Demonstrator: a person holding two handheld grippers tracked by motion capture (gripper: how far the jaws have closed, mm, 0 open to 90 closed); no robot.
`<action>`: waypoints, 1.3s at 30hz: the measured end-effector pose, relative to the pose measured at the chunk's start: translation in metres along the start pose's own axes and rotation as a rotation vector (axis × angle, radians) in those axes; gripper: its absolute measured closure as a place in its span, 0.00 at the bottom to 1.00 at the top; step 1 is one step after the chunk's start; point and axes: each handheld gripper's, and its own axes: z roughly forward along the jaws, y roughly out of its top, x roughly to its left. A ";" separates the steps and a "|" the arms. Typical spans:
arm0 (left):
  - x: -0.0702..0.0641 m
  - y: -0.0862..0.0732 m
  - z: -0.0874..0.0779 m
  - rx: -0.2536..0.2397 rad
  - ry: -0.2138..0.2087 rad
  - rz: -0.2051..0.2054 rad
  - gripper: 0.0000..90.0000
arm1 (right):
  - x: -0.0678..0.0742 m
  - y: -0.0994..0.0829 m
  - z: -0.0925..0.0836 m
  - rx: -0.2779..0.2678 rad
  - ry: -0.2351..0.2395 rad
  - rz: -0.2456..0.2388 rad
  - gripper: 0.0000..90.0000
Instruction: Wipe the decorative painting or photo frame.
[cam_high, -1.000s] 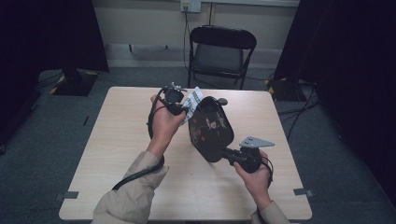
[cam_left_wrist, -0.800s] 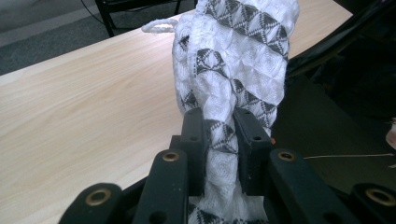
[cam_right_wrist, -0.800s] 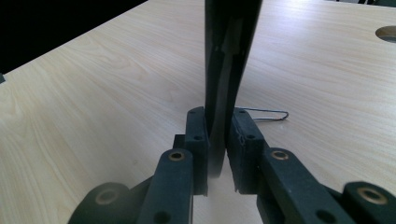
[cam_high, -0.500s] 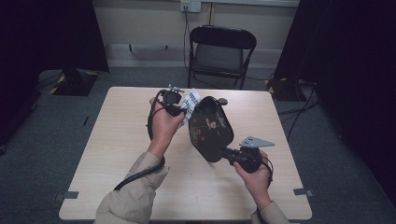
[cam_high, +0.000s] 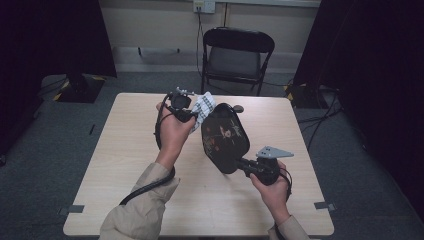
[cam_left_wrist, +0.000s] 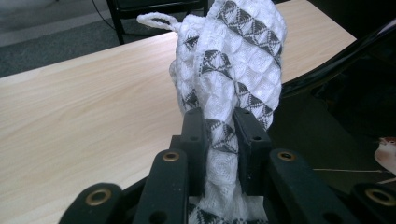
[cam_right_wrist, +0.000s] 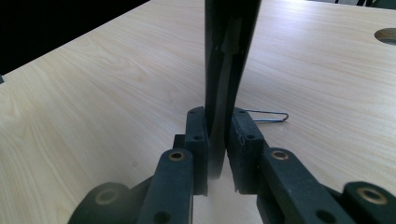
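Desk (cam_high: 125, 165) under you is bare wood, so anything you drop lands hard. Your black lacquered tray (cam_high: 226, 137) with the painted flower pattern is tilted up on edge above the desk middle, held only at its near rim by your right tool (cam_high: 248, 164), clenched on that thin edge (cam_right_wrist: 219, 93). That's a small bite on a big smooth piece; push too hard with the wipe and it likely pivots or slides out of the pads. Your left tool (cam_left_wrist: 219, 140) is clamped on the white and grey checked cloth (cam_left_wrist: 231, 60), bunched up against the tray's upper left rim (cam_high: 204, 107). The loose loop (cam_left_wrist: 156, 21) on the cloth could snag. Watch the small wire clip (cam_right_wrist: 266, 116) lying on the desk near the tray.
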 end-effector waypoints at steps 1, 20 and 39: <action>-0.001 0.000 0.000 -0.009 0.001 0.000 0.84 | 0.000 0.000 0.000 0.000 0.000 0.001 0.88; -0.010 -0.006 0.017 0.016 0.006 0.083 0.85 | 0.000 0.000 0.000 0.001 -0.002 0.001 0.88; 0.003 -0.038 0.050 0.080 0.023 0.042 0.84 | 0.000 0.000 0.001 -0.001 -0.002 0.002 0.88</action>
